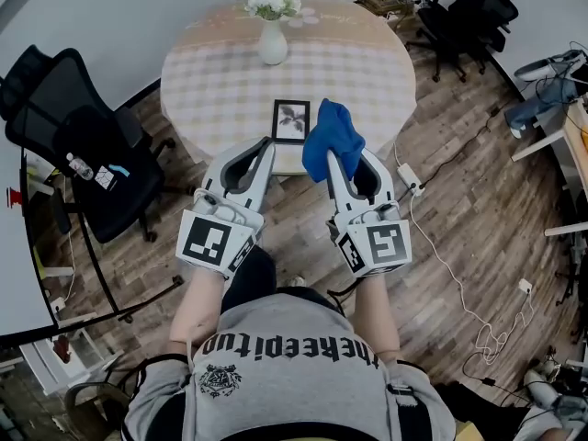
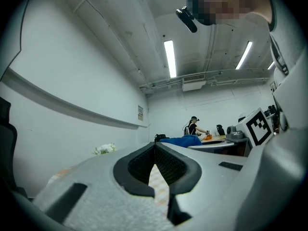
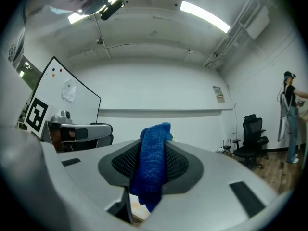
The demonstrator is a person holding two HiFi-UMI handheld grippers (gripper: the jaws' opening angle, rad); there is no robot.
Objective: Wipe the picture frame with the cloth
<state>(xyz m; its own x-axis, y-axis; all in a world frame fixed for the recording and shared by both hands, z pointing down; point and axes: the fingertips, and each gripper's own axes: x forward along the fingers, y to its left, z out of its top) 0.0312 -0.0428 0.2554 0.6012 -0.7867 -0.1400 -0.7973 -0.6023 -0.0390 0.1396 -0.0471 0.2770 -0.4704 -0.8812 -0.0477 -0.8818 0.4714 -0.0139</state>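
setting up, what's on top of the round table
A vase of flowers at the far side, a picture frame near the front edge. The cloth in the right tongs hides the edge beside it.

Picture frame (image 1: 291, 120) — print too small to tell.

Cloth (image 1: 333, 136) bright blue; picture frame (image 1: 291, 120) black, white mat, dark leaf print; surface (image 1: 220, 81) pale beige-and-white check; vase (image 1: 272, 44) white, flowers (image 1: 273, 1) white over green; left tongs (image 1: 262, 147) and right tongs (image 1: 349, 159) pale grey, black ribbed pads (image 2: 139, 165); floor (image 1: 459, 209) brown wood-grain; office chair (image 1: 83, 145) black.
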